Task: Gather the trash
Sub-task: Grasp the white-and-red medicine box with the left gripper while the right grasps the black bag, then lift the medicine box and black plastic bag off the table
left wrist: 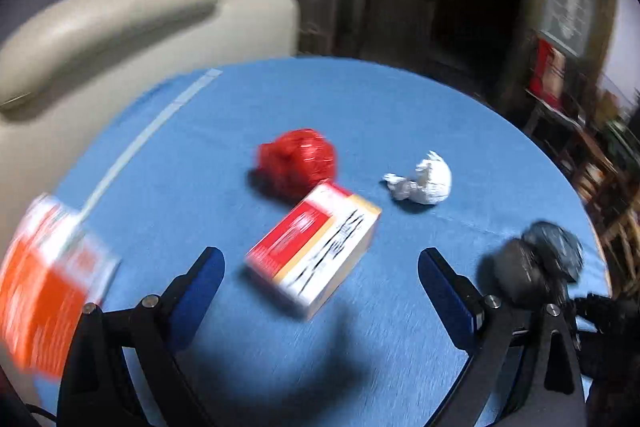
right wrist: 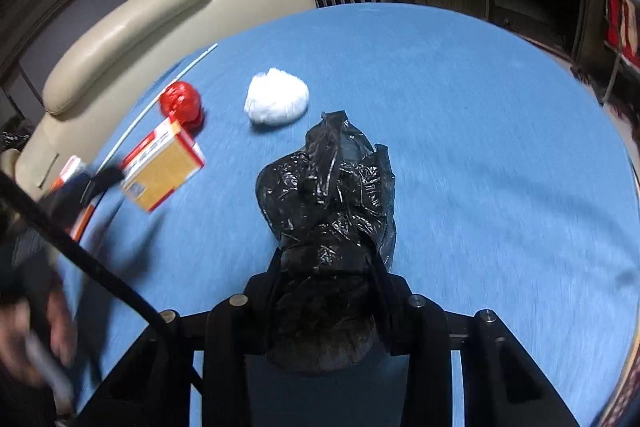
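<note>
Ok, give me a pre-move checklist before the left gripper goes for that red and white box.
1. left gripper open: ok.
2. red and white box between its fingers: ok, lying on the blue table.
3. Box apart from red crumpled ball: cannot tell, they look close.
4. right gripper shut on black plastic bag: ok.
5. Bag mouth open to receive: cannot tell.
</note>
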Action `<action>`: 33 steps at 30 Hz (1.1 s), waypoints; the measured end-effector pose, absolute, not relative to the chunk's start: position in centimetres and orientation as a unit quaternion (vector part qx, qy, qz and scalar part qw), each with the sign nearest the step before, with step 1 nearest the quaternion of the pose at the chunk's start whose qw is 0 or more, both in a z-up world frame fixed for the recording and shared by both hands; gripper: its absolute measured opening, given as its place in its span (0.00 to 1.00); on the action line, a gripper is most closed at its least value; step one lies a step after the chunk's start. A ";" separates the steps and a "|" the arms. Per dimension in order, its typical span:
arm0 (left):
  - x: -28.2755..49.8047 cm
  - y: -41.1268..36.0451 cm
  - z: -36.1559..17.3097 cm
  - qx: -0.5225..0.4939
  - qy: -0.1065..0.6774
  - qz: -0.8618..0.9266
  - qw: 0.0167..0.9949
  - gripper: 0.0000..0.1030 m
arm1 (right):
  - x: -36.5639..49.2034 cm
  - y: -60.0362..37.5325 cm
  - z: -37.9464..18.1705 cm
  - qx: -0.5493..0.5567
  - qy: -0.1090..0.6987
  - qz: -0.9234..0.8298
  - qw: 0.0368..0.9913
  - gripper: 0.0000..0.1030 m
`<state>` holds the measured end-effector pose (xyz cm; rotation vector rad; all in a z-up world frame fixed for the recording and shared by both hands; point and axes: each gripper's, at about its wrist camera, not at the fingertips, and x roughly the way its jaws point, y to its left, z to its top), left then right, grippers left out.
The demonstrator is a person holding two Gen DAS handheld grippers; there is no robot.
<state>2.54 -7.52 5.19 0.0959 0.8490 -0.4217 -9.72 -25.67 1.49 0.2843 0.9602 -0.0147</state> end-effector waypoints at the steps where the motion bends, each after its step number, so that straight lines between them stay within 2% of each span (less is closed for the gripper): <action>1: 3.2 -8.0 4.8 0.062 0.412 -0.199 0.887 0.94 | -10.6 -25.7 1.5 0.143 0.459 -0.006 0.877 0.39; 5: 5.0 -9.0 2.5 0.101 0.446 -0.195 0.868 0.94 | -14.0 -26.1 1.8 0.161 0.455 0.000 0.876 0.39; 6: 5.2 -9.1 2.1 0.096 0.457 -0.200 0.861 0.79 | -14.2 -26.1 2.1 0.162 0.454 0.000 0.876 0.39; 7: 5.0 -9.2 1.8 0.099 0.467 -0.202 0.855 0.59 | -14.6 -26.2 2.2 0.163 0.452 -0.001 0.877 0.39; 12: 2.1 -9.3 3.0 0.089 0.462 -0.194 0.861 0.55 | -16.2 -26.9 3.2 0.174 0.442 -0.004 0.880 0.39; 19: -5.1 -8.6 5.3 0.080 0.447 -0.166 0.875 0.54 | -19.4 -27.2 4.2 0.196 0.420 -0.006 0.886 0.39; 33: -15.5 -10.0 5.6 0.096 0.451 -0.141 0.876 0.54 | -27.8 -28.0 5.7 0.241 0.370 -0.015 0.897 0.39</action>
